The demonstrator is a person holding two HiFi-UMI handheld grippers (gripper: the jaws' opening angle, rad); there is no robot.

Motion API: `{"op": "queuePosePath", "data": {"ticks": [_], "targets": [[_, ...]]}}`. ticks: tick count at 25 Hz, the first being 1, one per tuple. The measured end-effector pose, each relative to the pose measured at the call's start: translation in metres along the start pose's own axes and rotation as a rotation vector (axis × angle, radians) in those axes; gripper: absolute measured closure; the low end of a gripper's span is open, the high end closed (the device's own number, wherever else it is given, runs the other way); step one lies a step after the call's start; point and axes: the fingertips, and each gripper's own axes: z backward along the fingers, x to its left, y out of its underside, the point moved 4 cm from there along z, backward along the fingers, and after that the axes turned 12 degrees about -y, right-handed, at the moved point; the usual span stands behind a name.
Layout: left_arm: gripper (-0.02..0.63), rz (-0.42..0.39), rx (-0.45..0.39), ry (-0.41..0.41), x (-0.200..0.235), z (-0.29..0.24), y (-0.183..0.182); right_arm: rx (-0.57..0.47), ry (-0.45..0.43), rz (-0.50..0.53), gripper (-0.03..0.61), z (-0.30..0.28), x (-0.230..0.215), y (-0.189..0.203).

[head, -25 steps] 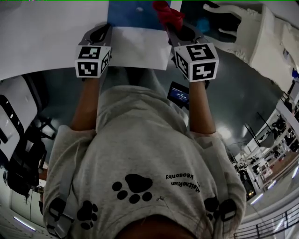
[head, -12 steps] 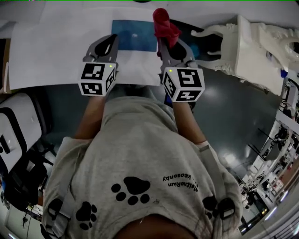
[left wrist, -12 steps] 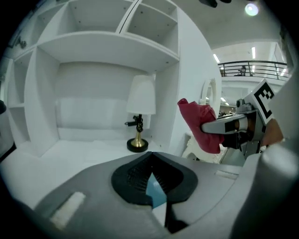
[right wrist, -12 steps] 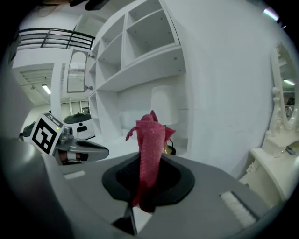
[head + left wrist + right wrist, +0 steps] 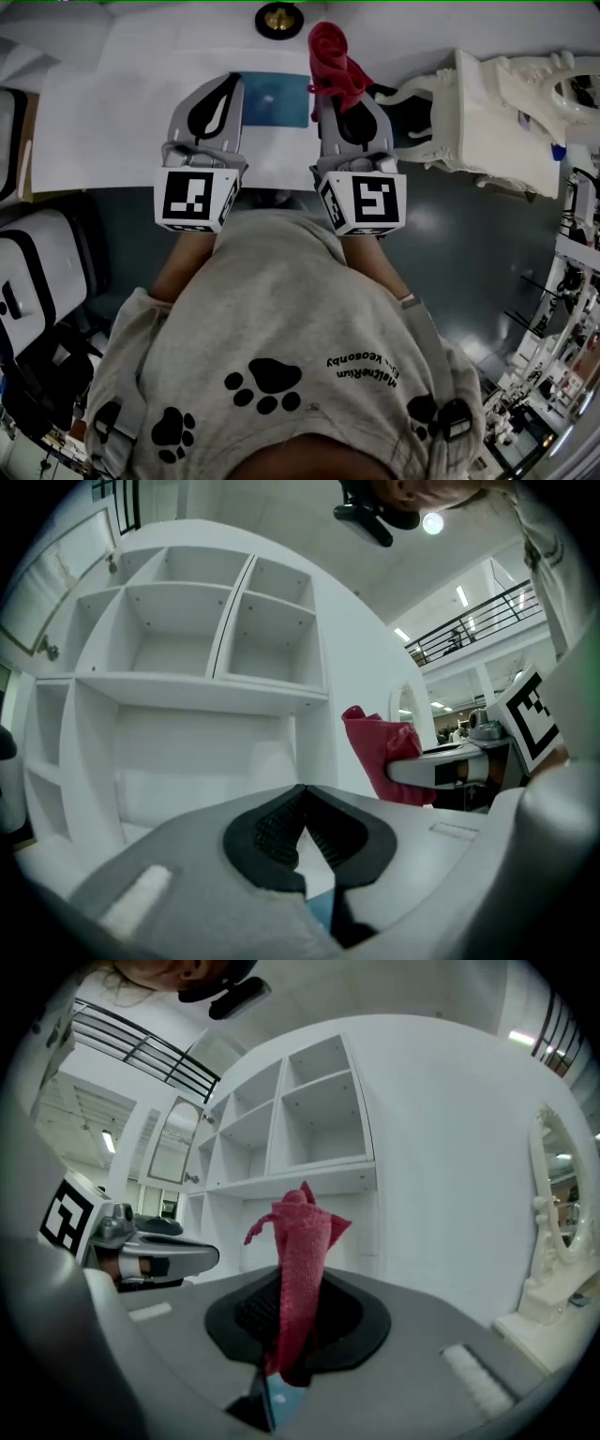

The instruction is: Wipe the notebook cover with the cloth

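- Because the red cloth (image 5: 302,1260) is pinched upright in the right gripper (image 5: 339,98), with the jaws closed on its lower part and the loose end sticking out past the tips, it looks ready to serve as a wiping pad once lowered.
- While that gripper carries the cloth, the left gripper (image 5: 302,791) has its jaws pressed together with nothing between them. It hangs at the left side of the blue notebook (image 5: 272,98), probably placed to steady the book.
- The notebook lies at upper centre of the head view, flat on the white table (image 5: 112,131), between the two grippers' tips. Whether either gripper touches it cannot be told.
- Both gripper views look level at the shelves rather than down, so the wiping seems not yet begun.
- As for containers, the white shelf unit (image 5: 187,649) fills the left gripper view, and every open compartment visible is bare.
- At the top edge of the head view a small brass-coloured object (image 5: 278,17) sits beyond the notebook. At upper right stands a white ornate frame (image 5: 497,112), apart from the book.
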Motion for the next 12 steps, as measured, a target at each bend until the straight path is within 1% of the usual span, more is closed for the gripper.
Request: {"op": "queuePosePath", "data": {"ticks": [3, 5, 12], "targets": [[0.615, -0.006, -0.051, 0.000, -0.004, 0.011, -0.017, -0.052, 0.006, 0.028, 0.529, 0.009, 0.010, -0.014], [0.615, -0.014, -0.075, 0.007, -0.007, 0.015, -0.023, -0.069, -0.002, 0.039, 0.529, 0.012, 0.014, -0.018], [0.615, -0.048, -0.106, 0.010, -0.019, 0.026, -0.029, -0.093, -0.021, 0.074, 0.532, 0.020, 0.019, -0.026]]}}
